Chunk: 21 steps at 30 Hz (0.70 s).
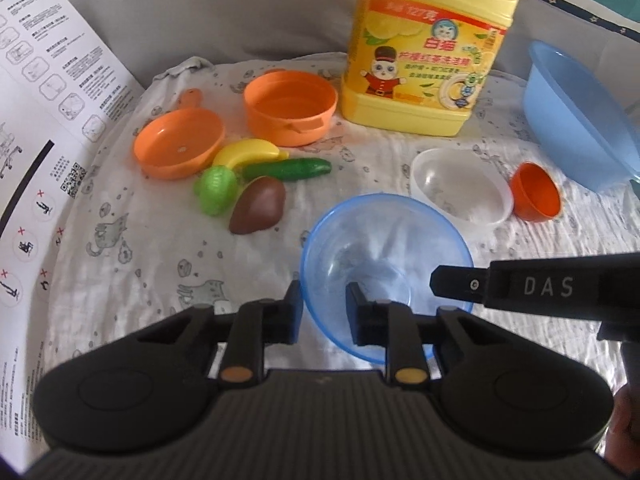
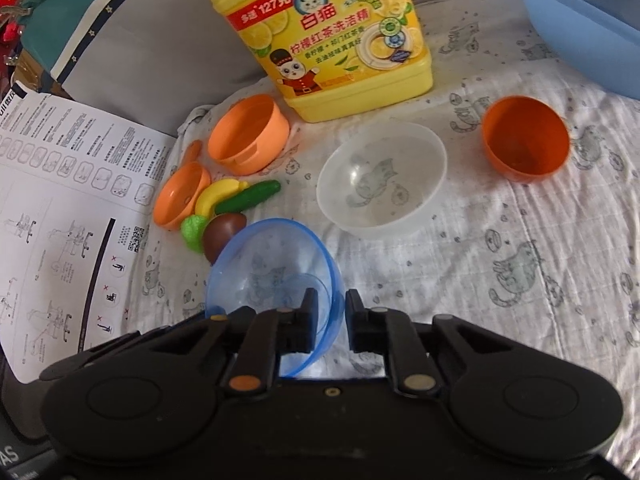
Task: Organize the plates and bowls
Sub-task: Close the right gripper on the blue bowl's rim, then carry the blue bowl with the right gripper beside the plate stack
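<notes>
Nearest us, the left tongs (image 1: pixel 322 306) and right tongs (image 2: pixel 330 312) each pinch the rim of the clear blue bowl (image 1: pixel 384 252). It sits on the cat-print cloth (image 1: pixel 140 272), near the clear white bowl (image 2: pixel 380 180) and well short of the cloth's far edge.

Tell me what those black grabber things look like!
Both grippers, left and right, are matte black with two stubby fingers on hinged bars. Each has a wide ribbed body with round discs at the sides. The bars carry round studs, one orange and one yellowish. The right one's side reads "DAS" in pale letters.
</notes>
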Each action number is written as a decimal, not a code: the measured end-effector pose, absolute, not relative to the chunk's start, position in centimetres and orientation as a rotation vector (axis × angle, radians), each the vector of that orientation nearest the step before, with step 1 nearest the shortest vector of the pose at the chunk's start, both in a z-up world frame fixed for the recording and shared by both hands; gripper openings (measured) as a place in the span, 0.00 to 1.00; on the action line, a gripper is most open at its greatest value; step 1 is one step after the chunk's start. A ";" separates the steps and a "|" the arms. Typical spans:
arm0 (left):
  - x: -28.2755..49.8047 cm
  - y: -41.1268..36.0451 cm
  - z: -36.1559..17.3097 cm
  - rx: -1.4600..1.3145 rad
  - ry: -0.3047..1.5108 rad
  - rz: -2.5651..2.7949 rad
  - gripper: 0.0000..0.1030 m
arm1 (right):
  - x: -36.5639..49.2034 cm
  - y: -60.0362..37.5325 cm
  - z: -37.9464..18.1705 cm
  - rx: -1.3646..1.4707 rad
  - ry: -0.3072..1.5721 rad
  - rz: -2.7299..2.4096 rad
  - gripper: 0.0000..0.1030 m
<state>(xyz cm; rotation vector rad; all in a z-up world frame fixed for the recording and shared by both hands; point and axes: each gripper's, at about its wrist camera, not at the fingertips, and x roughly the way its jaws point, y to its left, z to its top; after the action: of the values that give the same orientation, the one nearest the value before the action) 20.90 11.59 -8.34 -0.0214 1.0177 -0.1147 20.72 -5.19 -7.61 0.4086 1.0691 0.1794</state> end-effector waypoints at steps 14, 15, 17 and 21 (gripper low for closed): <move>14.8 7.4 -5.9 0.021 1.012 -0.206 0.22 | 14.0 -9.8 -5.3 0.404 1.052 0.157 0.14; 14.2 7.0 -5.7 0.025 1.010 -0.214 0.22 | 13.4 -10.2 -5.2 0.404 1.049 0.155 0.14; 13.2 6.4 -5.3 0.029 1.006 -0.232 0.22 | 12.2 -10.8 -4.9 0.399 1.043 0.150 0.14; 11.1 5.0 -4.3 0.043 0.996 -0.268 0.22 | 9.2 -12.4 -4.3 0.377 1.020 0.147 0.14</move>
<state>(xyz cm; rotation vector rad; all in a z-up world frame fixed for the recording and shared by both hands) 11.07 5.03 -4.33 0.0433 0.9959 -0.2683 9.16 -12.44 -4.27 0.3769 1.0198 0.1475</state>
